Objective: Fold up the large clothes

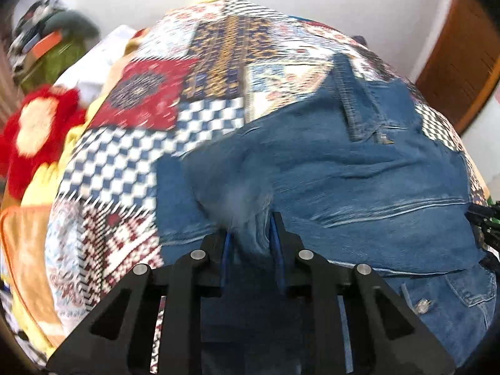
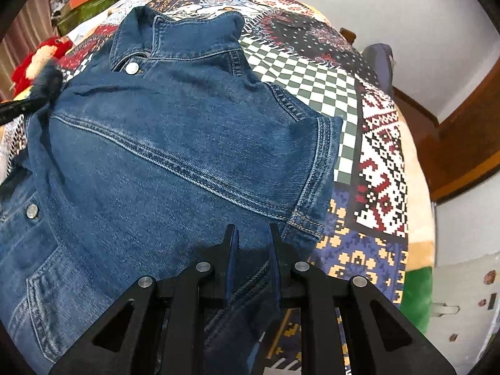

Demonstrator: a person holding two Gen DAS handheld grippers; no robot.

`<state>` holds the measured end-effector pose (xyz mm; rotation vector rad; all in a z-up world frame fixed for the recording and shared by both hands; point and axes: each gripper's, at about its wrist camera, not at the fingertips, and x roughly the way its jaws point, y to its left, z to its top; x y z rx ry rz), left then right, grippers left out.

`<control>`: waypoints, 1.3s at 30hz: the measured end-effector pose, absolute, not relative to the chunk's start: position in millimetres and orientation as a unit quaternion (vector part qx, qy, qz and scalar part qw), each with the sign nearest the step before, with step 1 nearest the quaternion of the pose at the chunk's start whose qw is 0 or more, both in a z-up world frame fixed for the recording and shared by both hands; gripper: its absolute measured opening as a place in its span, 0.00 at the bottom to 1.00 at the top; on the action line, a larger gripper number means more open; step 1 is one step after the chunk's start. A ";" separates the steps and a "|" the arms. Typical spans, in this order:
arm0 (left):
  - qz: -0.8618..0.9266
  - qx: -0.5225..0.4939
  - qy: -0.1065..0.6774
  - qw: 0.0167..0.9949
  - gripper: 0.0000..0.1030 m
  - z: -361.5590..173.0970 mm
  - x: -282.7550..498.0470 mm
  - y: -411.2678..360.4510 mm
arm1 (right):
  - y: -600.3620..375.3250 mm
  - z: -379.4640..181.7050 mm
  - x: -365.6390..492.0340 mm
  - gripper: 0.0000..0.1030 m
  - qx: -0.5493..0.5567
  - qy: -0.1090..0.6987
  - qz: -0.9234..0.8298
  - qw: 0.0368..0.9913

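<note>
I held both tongs tipped steeply down over the denim jacket (image 2: 175, 143), which lay spread on the patchwork quilt (image 2: 315, 75) covering the bed, its collar toward the far end and one sleeve edge reaching the checked patch. My left gripper (image 1: 250, 234) had its jaws drawn in close, pinching up a bunched ridge of denim between the blue pads — the view there was smeared. My right gripper (image 2: 251, 250) sat at the jacket's near edge by the seamed corner, jaws nearly together with a fold of the cloth caught between them. A red and cream plush toy (image 1: 34, 131) lay off to the left side of the bed — well apart from the jacket.
</note>
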<state>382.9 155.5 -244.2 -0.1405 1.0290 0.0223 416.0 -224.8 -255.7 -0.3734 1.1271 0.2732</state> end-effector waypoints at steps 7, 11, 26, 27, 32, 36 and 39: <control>-0.003 -0.153 0.506 0.849 0.24 -267.9 351.9 183.8 | -225.5 -255.4 415.5 0.14 -0.168 0.534 0.112 0.821; 0.002 -0.166 0.508 0.845 0.28 -278.8 339.2 186.8 | -225.7 -257.5 413.7 0.38 -0.199 0.534 0.076 0.819; 0.079 -0.108 0.507 0.852 0.64 -259.1 299.5 211.4 | -276.7 -258.6 411.3 0.79 -0.064 0.572 0.078 0.814; 0.080 -0.110 0.509 0.850 0.64 -257.7 300.2 215.5 | -277.4 -255.9 411.8 0.79 -0.055 0.573 0.085 0.813; 0.074 -0.133 0.489 0.859 0.74 -234.1 308.8 237.4 | -280.0 -235.5 414.8 0.79 -0.005 0.559 0.106 0.822; 0.066 -0.142 0.475 0.866 0.79 -221.6 331.7 244.3 | -282.6 -218.2 426.1 0.79 0.025 0.541 0.116 0.833; 0.057 -0.150 0.482 0.861 0.79 -224.7 355.8 250.0 | -284.3 -212.2 442.5 0.79 0.043 0.534 0.117 0.837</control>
